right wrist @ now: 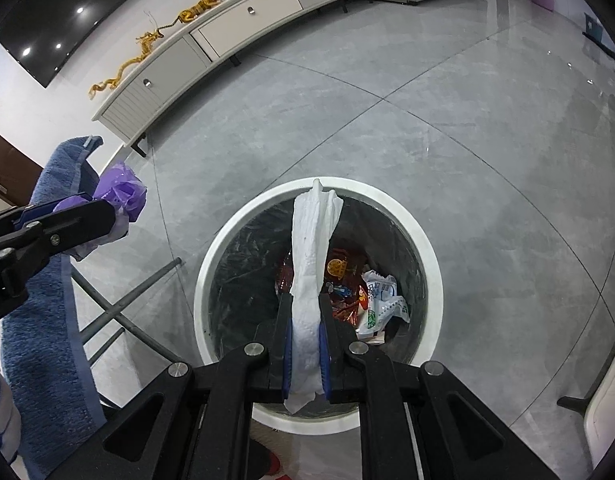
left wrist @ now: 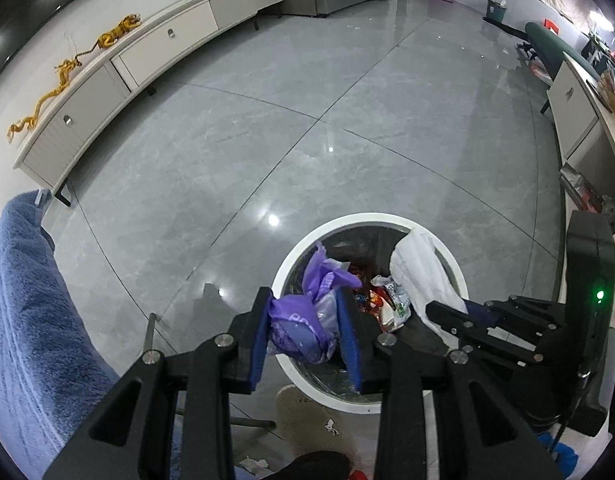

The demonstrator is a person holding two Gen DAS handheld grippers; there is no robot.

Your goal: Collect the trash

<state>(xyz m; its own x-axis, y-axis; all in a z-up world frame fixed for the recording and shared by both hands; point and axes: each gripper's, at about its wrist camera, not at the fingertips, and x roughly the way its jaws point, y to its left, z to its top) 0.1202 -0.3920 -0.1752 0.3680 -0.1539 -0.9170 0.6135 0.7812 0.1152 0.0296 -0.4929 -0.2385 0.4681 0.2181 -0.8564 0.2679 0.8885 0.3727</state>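
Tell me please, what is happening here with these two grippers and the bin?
A person is collecting trash with a handheld gripper in each hand. The left gripper is clamped on a crumpled purple plastic bag, and the right gripper is shut on a white paper towel. Both are held over the round white bin, which already contains wrappers. Neither piece has been released yet.

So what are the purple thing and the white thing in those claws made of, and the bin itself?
The purple wad looks like thin plastic film: crinkled, slightly see-through, glossy. The white piece seems to be soft paper towel or tissue: matte, with an embossed, creased surface. The bin has a smooth white rim, probably plastic, and a shiny dark liner bag inside.
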